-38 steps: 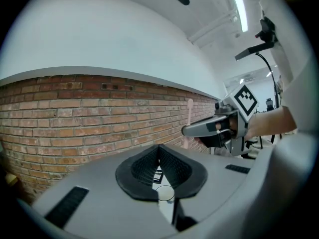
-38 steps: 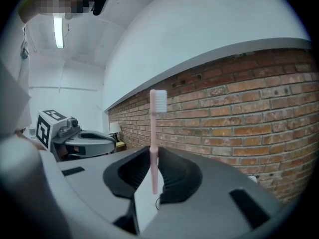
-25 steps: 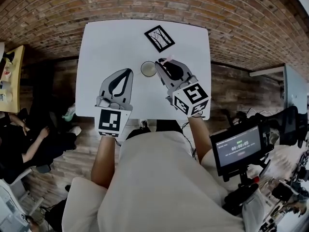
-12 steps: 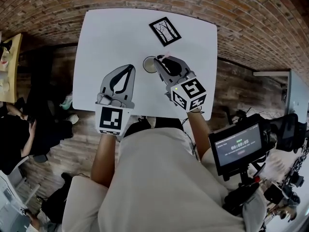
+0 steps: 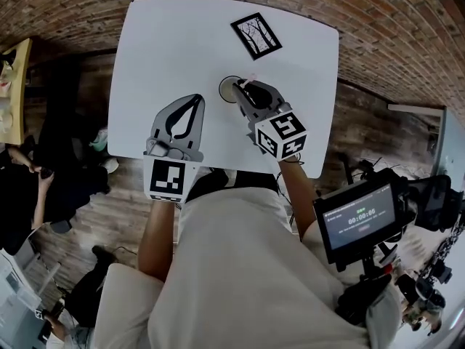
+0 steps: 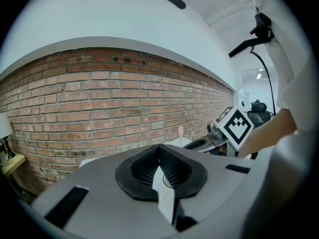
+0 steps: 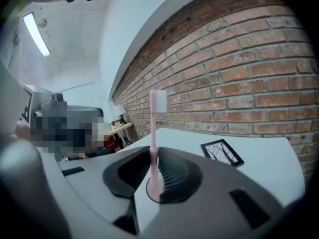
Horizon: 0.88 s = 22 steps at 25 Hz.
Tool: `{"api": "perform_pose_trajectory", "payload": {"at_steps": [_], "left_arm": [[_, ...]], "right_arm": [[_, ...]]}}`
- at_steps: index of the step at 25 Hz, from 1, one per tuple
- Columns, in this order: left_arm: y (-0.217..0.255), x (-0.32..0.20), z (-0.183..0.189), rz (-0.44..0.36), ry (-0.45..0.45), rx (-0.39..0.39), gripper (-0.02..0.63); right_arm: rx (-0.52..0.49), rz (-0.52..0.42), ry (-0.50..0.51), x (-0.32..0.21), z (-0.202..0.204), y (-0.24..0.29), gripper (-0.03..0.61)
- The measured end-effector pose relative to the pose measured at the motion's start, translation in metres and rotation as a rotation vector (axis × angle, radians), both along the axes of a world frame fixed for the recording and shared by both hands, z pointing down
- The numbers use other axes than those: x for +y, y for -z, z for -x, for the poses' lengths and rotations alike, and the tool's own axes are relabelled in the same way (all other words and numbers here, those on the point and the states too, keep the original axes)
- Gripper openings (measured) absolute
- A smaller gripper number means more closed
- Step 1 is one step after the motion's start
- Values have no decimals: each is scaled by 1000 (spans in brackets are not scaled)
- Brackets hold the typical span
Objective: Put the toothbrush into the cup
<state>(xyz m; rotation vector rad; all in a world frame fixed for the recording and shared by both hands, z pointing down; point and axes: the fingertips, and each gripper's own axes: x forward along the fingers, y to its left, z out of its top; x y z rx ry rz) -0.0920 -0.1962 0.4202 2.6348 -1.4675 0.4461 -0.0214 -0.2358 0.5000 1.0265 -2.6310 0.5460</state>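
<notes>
Head view: right gripper (image 5: 245,93) has edged in over the cup (image 5: 228,88) rim since a second ago; insertion looks close, not done; jaws clamped on the toothbrush (image 7: 154,133); it's pink, upright, white bristles up, tail just above the cup; left gripper (image 5: 193,102) closed, empty, idle over the table (image 5: 167,42).
</notes>
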Motion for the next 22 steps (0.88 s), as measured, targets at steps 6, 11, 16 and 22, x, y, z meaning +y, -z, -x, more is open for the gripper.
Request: {"api": "perform_pose_trajectory", "payload": {"at_steps": [6,11,16,22], "left_arm": [[-2,2,-1,9,5,6,8],[-3,2,-1,11,9,11,6],[-4,2,-3,12,7,14,6],[-4,2,-8,16,0,20,8]], "right_arm": [[-5,29,4,6,5,-11,54],[-6,46,-2,10,6,-18,54],[-2,63,-12,12,3,-26,54],[5,94,-21,15,2,-36,54]]}}
